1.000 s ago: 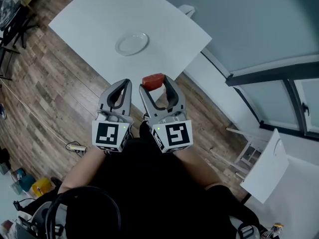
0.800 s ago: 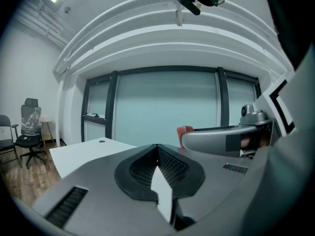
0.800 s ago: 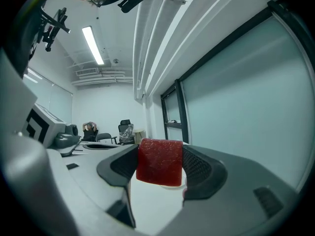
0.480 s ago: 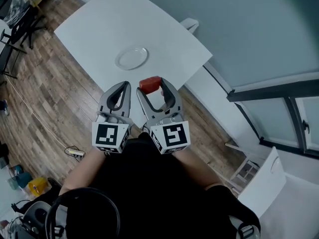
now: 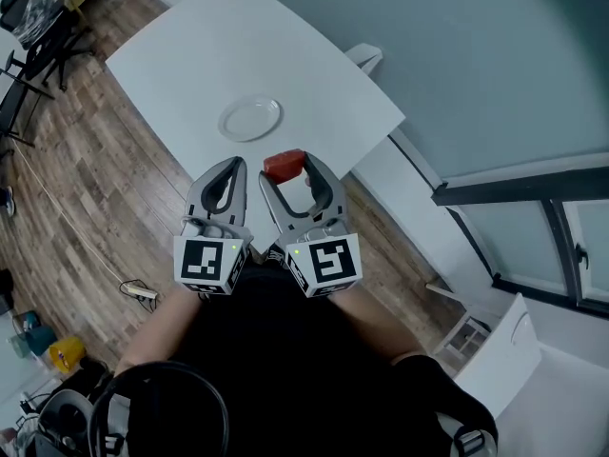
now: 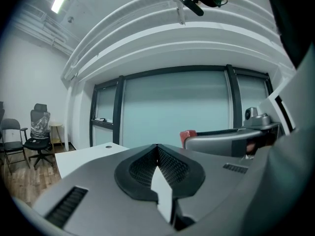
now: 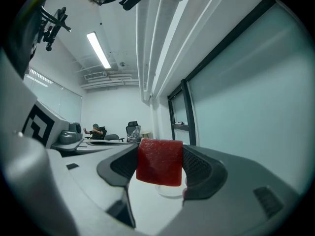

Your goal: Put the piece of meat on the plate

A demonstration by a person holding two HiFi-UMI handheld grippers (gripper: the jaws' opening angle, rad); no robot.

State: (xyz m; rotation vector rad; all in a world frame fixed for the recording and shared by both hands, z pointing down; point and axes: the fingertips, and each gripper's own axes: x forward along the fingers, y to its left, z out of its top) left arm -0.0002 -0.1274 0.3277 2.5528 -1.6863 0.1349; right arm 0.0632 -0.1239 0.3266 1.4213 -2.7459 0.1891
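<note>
A red block of meat [image 5: 284, 166] [image 7: 159, 162] is clamped between the jaws of my right gripper [image 5: 286, 168] [image 7: 158, 164], held over the near edge of the white table [image 5: 190, 65]. The meat also shows small in the left gripper view [image 6: 187, 136]. A small white plate [image 5: 250, 118] lies on the table just beyond the meat; its rim [image 7: 169, 190] peeks out under the meat in the right gripper view. My left gripper [image 5: 229, 168] [image 6: 157, 149] hangs beside the right one, jaws pressed together with nothing in them.
Wood floor [image 5: 86, 198] lies left of the table, with a cable and plug [image 5: 141, 291] on it. Office chairs [image 6: 37, 136] stand at the far left. A white chair [image 5: 504, 346] is at the lower right. A glass wall [image 5: 457, 55] runs along the right.
Both grippers have shifted slightly forward toward the plate, the right one carrying the meat; the view has drifted a little. The jaws have not changed.
</note>
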